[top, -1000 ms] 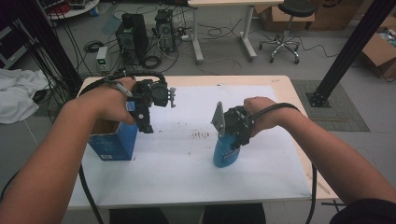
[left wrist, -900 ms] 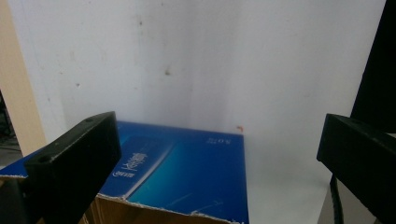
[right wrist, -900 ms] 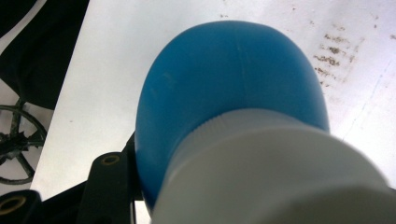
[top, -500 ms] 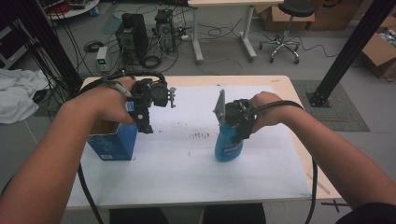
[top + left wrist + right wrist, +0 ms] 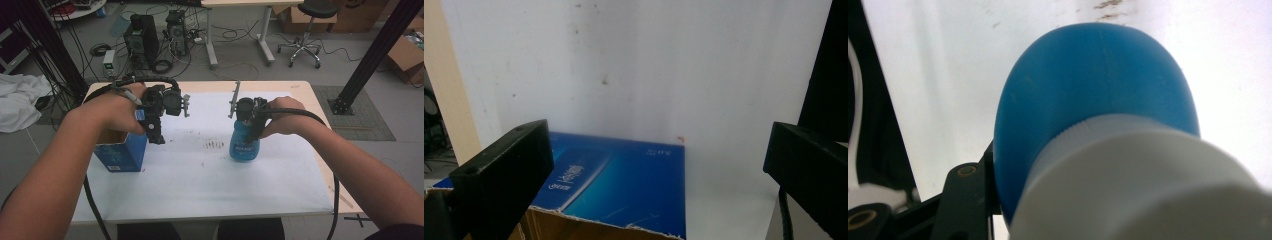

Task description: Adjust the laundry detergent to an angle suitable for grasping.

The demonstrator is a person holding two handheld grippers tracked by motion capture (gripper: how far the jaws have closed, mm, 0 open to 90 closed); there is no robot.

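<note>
This looks like a lab or engineering workroom — not a home. Two desktop computer towers [image 5: 141, 37] stand on the grey floor behind the table [image 5: 305, 92], amid loose cables [image 5: 235, 35] and a power strip [image 5: 108, 62]. A swivel stool [image 5: 306, 30] stands by a second desk [image 5: 240, 5]; black metal frame beams [image 5: 372, 52] rise at the right, with cardboard boxes [image 5: 407, 57] beyond — bare, practical surroundings.
</note>
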